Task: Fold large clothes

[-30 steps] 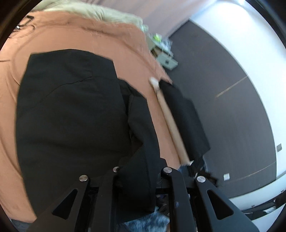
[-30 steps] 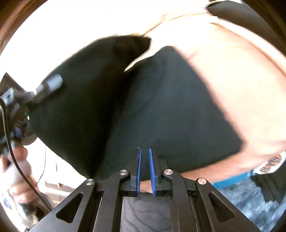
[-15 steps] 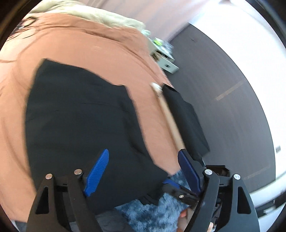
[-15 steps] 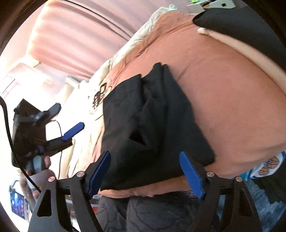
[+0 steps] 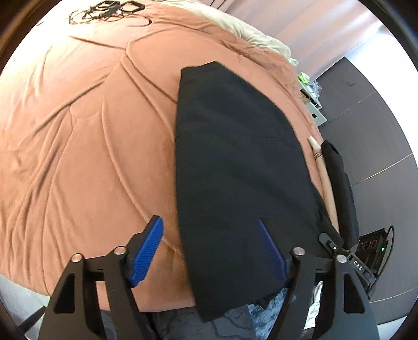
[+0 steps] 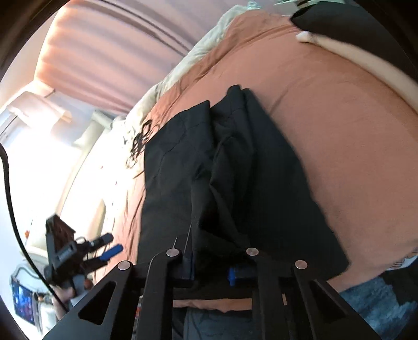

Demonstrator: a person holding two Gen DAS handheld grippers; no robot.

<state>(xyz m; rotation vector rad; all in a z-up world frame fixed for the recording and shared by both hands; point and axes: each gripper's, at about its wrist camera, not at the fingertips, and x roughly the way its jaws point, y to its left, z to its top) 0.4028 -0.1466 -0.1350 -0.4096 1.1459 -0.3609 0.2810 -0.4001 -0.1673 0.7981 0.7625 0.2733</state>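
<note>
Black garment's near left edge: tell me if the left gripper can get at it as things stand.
Probably yes. The left gripper is open, its jaws having just been closing slightly, and the black garment edge lies between them on the orange bedspread, nothing covering it.

A rust-orange bedspread, creased in long folds, is spread across the bed. A tangle of black cables is seen at its far end, beside a cream blanket. Pink curtains are drawn behind. A dark floor and a blue shaggy rug are noted below.
</note>
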